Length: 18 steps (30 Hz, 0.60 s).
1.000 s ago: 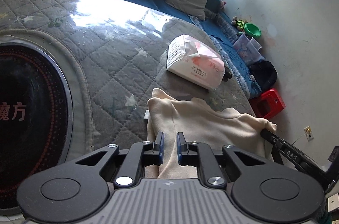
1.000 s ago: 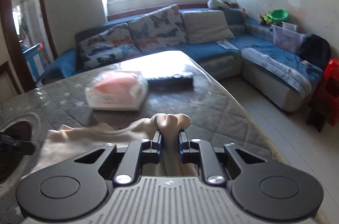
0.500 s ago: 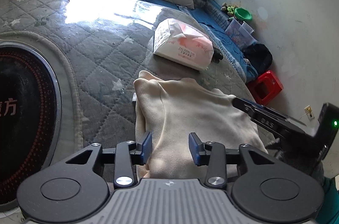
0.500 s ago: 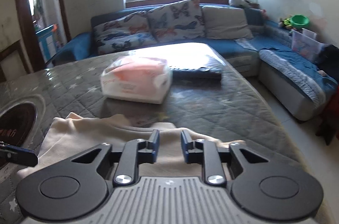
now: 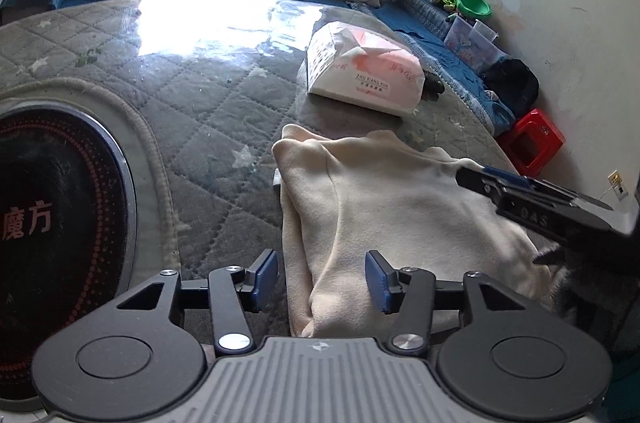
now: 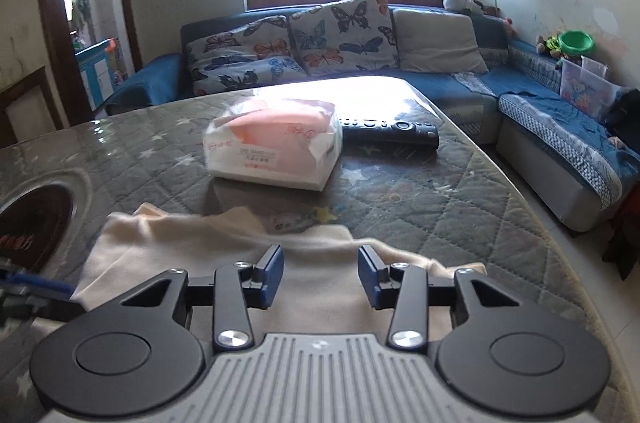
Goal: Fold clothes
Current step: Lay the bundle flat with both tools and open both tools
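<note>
A cream garment (image 5: pixel 400 207) lies folded on the grey quilted table cover (image 5: pixel 200 95), near the table's front edge. It also shows in the right wrist view (image 6: pixel 224 243). My left gripper (image 5: pixel 322 279) is open, its jaws wide apart over the garment's near left edge, holding nothing. My right gripper (image 6: pixel 320 277) is open over the garment's near edge, empty. The right gripper shows in the left wrist view (image 5: pixel 540 207), above the garment's right side. The left gripper's tip shows at the left edge of the right wrist view (image 6: pixel 28 289).
A pink and white tissue pack (image 5: pixel 364 71) lies behind the garment, with a black remote (image 6: pixel 388 131) beside it. A round black hob (image 5: pixel 48 207) is set into the table on the left. A blue sofa (image 6: pixel 400 63) and a red stool (image 5: pixel 532 139) stand beyond the table.
Both grippers were shut on the garment one second ago. Both have let go and opened wide, and the garment now lies flat on the table.
</note>
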### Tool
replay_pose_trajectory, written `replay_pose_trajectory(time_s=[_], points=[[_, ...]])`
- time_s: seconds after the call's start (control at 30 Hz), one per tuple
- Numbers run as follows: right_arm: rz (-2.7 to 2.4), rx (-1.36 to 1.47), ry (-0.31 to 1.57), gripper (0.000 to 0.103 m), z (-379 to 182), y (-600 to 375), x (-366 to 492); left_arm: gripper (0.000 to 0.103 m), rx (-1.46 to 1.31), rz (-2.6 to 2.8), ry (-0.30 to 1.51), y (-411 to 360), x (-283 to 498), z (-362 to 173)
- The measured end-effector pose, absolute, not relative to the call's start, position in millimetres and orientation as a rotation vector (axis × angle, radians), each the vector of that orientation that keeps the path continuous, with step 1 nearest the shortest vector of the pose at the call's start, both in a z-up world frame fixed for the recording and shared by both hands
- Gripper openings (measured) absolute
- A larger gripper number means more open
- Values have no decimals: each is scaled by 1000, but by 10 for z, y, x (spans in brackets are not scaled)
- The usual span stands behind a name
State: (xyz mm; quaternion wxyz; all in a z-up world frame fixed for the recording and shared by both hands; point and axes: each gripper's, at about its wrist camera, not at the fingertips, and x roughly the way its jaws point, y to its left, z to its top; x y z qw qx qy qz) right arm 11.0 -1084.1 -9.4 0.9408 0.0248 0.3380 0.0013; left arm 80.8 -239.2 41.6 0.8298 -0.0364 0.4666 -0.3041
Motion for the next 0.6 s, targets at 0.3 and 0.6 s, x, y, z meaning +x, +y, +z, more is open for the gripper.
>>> replay_pose_trajectory(time_s=[0.3, 0.6], points=[[-3, -43, 676, 43, -155, -10669, -287, 60, 38, -620, 945, -2489, 695, 405], [98, -11, 655, 47, -131, -10379, -478, 74, 98, -590, 916, -2517, 644, 364]])
